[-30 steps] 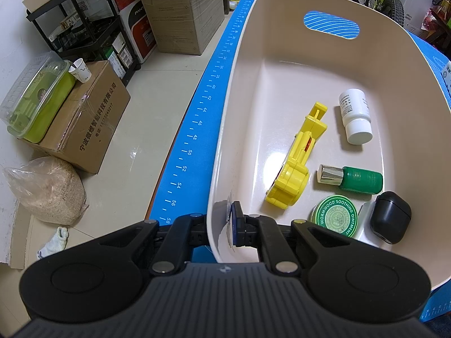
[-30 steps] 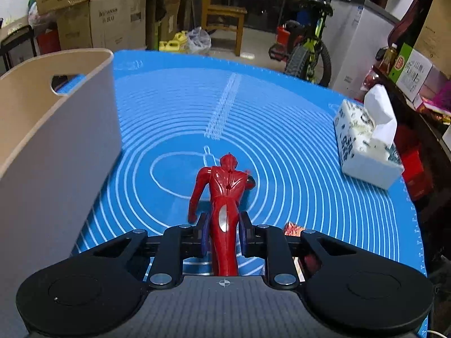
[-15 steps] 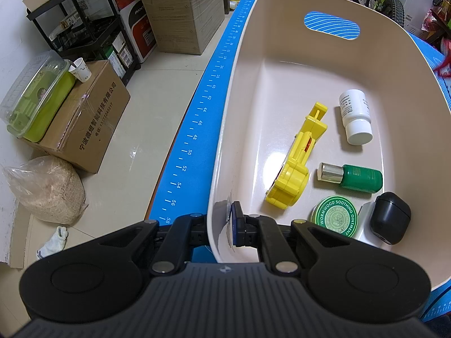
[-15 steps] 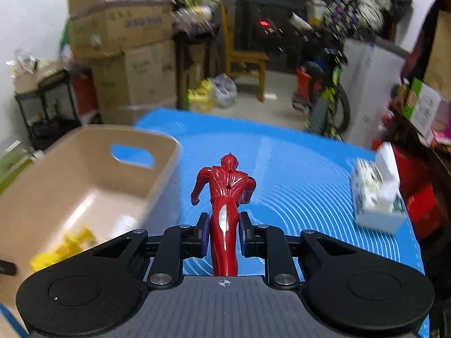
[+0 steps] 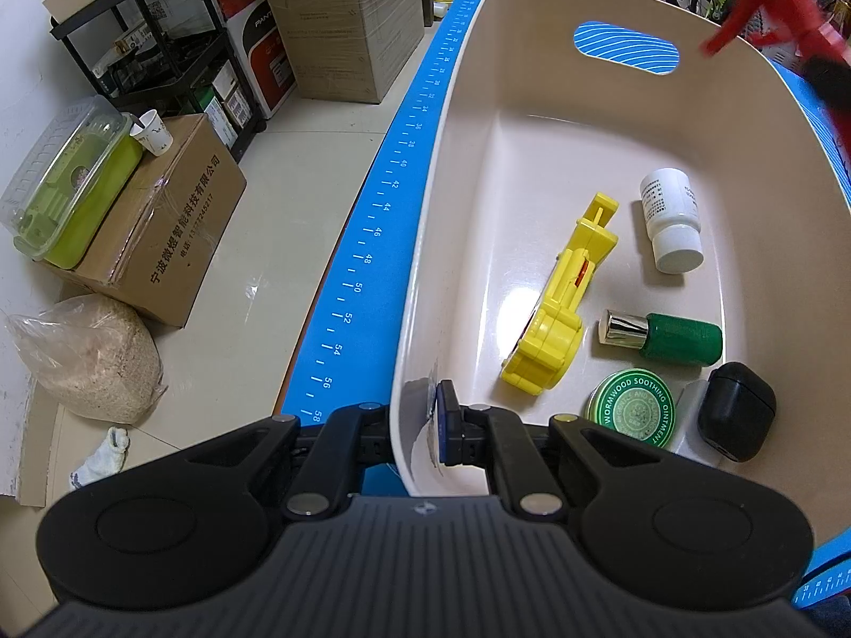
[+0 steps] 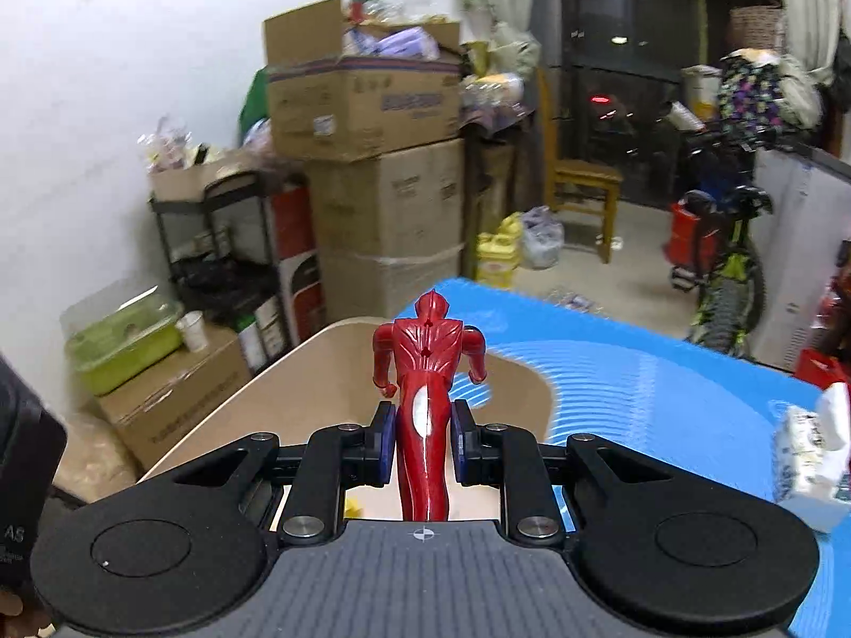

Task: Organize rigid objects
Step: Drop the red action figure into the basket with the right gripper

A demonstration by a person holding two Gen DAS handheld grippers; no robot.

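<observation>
- Here, my left gripper [image 5: 420,425] sits at the bottom centre of the left wrist view, its two fingers clamped on the near wall of a beige bin [image 5: 462,122], one finger inside and one outside.
- The bin fills the right half of that view and rests on a blue mat [image 5: 372,244] with a printed ruler along its edge.
- On the bin floor, in the lower right of the frame, lie five things: a yellow toy [image 5: 558,308] running diagonally, a white bottle [image 5: 670,223] on its side to its right, a green bottle [image 5: 665,337] with a silver cap below that, a round green tin [image 5: 633,413] lying flat, and a black case [image 5: 736,412] just beside the tin.
- In the upper right corner of the left view, a blurred red figure [image 5: 771,0] shows above the bin's far rim.
- In the right wrist view, my right gripper [image 6: 424,444] is at lower centre, its fingers closed on the figure [image 6: 425,372] at the legs; the figure stands upright with its back to the camera.
- Behind the figure, the bin [image 6: 298,399] shows at centre left, and the mat [image 6: 638,399] spreads to the right.
- A tissue box [image 6: 814,462] sits on the mat at the right edge of the frame.
</observation>
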